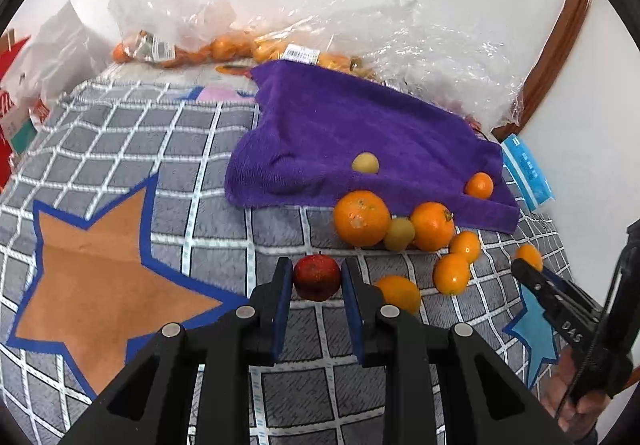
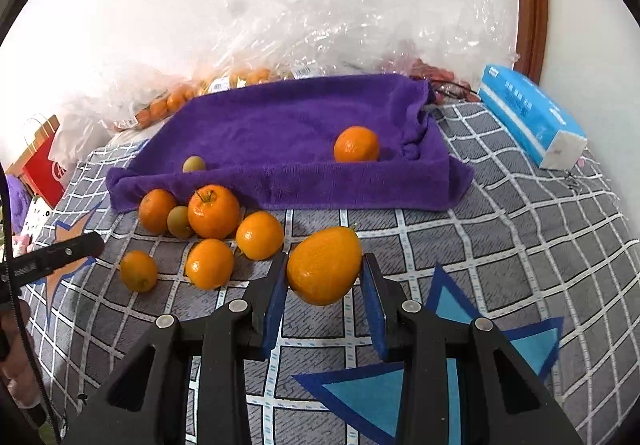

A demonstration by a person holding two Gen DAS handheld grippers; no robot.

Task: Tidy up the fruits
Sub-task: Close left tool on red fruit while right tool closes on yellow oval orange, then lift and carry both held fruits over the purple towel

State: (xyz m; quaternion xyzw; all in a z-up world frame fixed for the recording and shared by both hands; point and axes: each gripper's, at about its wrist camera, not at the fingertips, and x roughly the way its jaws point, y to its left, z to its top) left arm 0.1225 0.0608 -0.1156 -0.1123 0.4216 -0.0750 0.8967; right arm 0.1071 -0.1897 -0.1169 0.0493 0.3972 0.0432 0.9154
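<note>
Left wrist: left gripper [image 1: 316,279] clamps a red fruit [image 1: 317,277] between its pads; the purple towel [image 1: 340,125] lies ahead, oranges ahead-right.

Right wrist: right gripper [image 2: 325,277] pinches an oval orange [image 2: 325,272], left pad touching, right contact unclear. It may roll out.

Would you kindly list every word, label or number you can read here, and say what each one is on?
"DAS" on the black body of the right gripper.
Barcode labels on the clear fruit bags: too small to read.
Print on the blue tissue pack: blurred, unreadable.
White marking on the red paper bag: partly hidden, unreadable.
Markings on the left gripper: blurred.
</note>
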